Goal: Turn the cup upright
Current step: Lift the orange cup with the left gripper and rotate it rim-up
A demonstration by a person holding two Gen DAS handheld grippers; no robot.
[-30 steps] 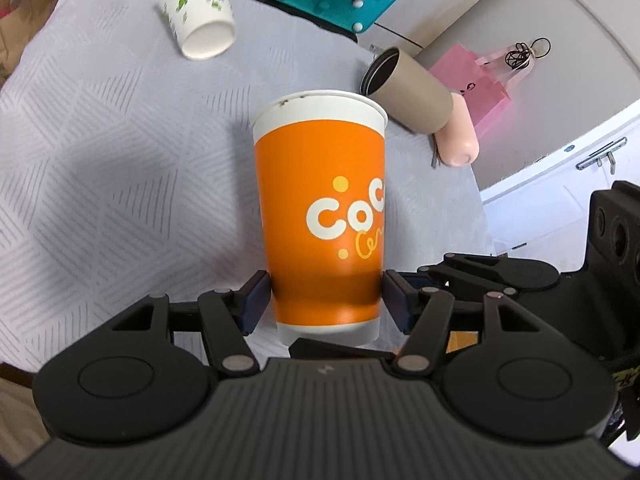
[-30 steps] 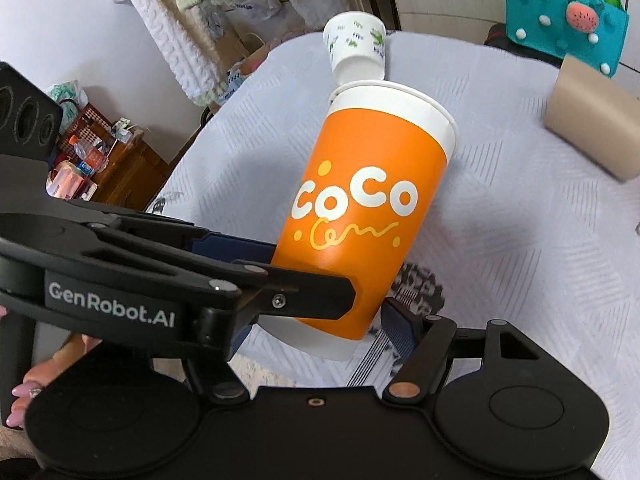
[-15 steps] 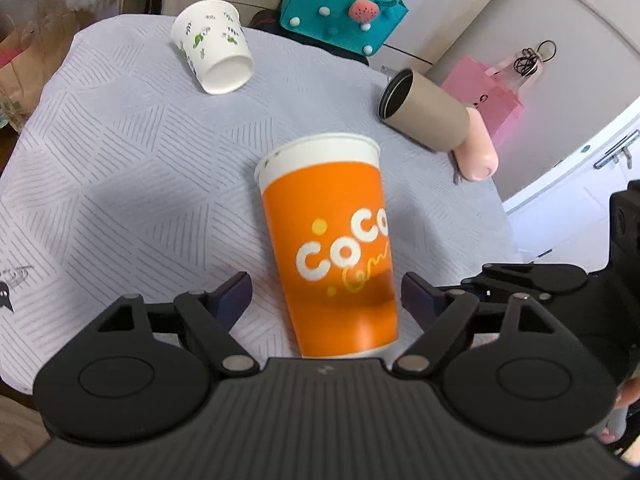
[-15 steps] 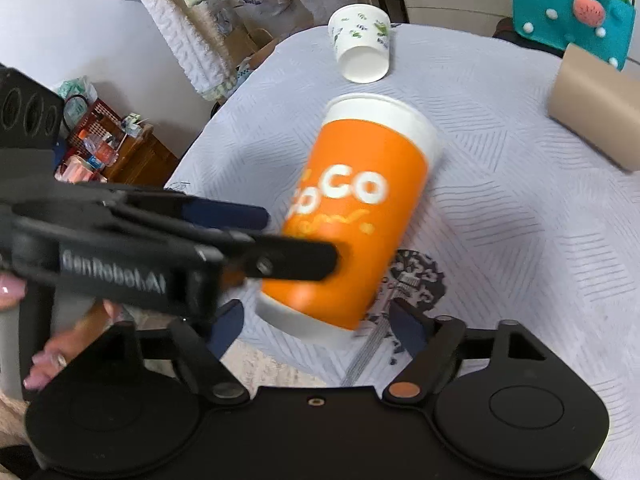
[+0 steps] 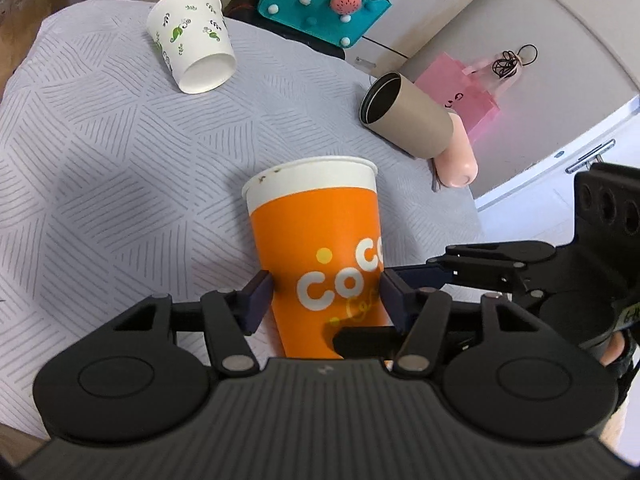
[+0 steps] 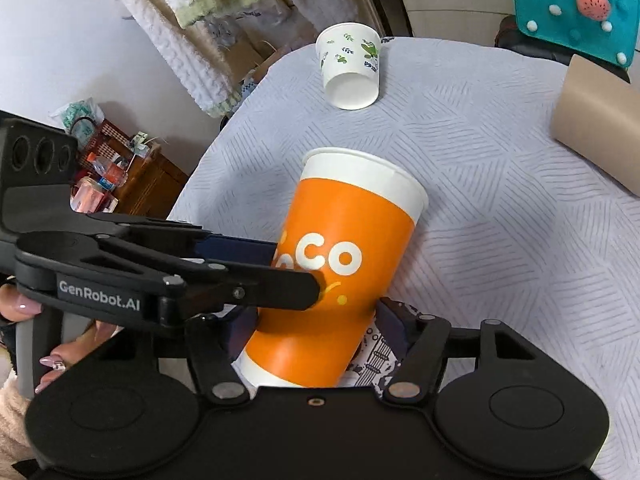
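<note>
An orange paper cup (image 5: 320, 248) with white "CoCo" lettering stands upright, rim up, near the front of the grey patterned tablecloth (image 5: 100, 184). My left gripper (image 5: 326, 300) has its pads closed against the cup's lower sides. My right gripper (image 6: 316, 328) also grips the cup (image 6: 340, 264) near its base, and the cup leans slightly right in that view. The left gripper's fingers (image 6: 256, 276) cross in front of the cup in the right wrist view.
A white leaf-print cup (image 5: 192, 40) lies on its side at the far left. A brown cup (image 5: 408, 120) lies on its side at the right beside a pink object (image 5: 456, 160). A teal bag (image 5: 320, 0) and a pink bag (image 5: 464, 96) sit beyond the table.
One second ago the left gripper held the cup; half a second ago its jaws stood wide apart. Now the left pads are back against the cup's sides, and the right gripper has closed on its base.
</note>
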